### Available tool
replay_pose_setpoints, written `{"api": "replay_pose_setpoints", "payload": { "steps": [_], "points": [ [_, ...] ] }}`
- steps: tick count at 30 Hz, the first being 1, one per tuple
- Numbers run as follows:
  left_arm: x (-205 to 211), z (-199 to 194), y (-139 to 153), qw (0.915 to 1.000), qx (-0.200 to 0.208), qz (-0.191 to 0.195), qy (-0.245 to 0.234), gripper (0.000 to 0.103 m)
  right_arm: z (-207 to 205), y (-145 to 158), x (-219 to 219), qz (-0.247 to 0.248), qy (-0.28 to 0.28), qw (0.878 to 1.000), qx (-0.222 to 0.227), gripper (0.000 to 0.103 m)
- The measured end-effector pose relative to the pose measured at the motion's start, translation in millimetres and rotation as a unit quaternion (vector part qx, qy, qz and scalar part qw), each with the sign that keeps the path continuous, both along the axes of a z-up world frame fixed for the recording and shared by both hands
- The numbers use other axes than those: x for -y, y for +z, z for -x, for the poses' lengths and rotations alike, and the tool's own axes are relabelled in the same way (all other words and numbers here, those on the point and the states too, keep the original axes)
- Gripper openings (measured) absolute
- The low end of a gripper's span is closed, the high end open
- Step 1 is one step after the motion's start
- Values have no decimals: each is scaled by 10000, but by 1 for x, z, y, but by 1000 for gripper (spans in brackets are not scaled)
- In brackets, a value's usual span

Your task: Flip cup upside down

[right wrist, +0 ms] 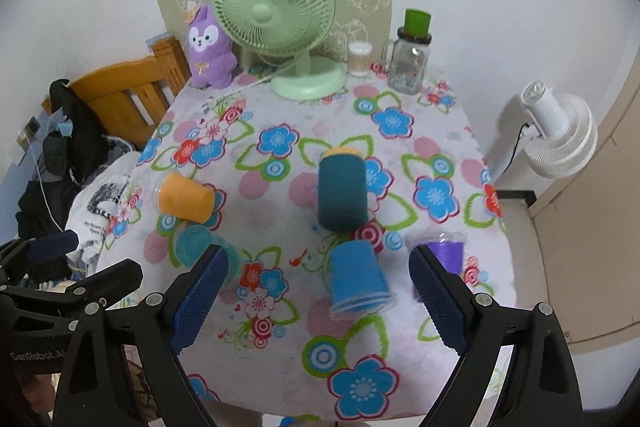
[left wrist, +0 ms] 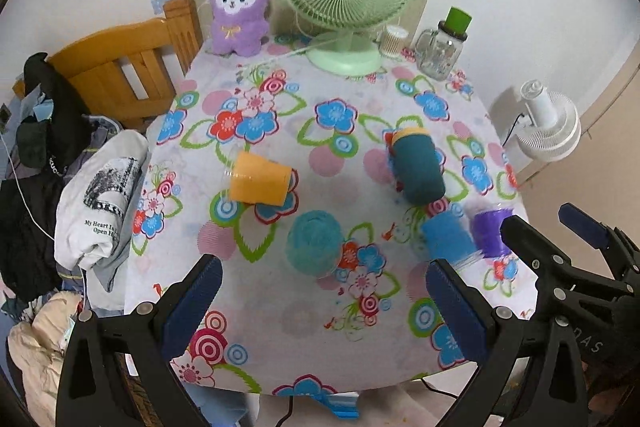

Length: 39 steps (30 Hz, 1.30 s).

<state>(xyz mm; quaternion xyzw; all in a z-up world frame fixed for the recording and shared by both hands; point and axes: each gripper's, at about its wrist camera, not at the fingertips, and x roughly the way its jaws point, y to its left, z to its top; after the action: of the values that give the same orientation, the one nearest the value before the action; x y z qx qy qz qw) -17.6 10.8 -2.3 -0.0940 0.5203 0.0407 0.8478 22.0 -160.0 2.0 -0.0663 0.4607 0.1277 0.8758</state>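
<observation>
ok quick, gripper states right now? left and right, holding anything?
Left gripper: open, holding nothing, above the teal cup.
Right gripper: open, holding nothing, the blue cup lies between its fingers in view, not gripped.

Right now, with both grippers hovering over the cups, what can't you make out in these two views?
- Purple cup: lower half behind a right-gripper finger in the right wrist view; partly behind the other gripper in the left view.
- Teal cup: partly behind a finger in the right view; blurred in the left.
- T-shirt print: cut off by folds.
</observation>
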Motion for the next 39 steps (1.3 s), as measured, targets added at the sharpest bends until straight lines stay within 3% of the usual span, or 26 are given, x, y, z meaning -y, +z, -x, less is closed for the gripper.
{"api": "replay_pose_setpoints", "payload": {
  "steps": [15, 39],
  "points": [
    [15, 19, 44, 9983, 243, -522, 109, 103, 18, 50, 2, 414, 80, 9986, 328, 94],
    [17, 29, 46, 9988, 364, -332, 33, 103, 31, 53, 11, 211, -178, 9993, 268, 93]
  ]
}}
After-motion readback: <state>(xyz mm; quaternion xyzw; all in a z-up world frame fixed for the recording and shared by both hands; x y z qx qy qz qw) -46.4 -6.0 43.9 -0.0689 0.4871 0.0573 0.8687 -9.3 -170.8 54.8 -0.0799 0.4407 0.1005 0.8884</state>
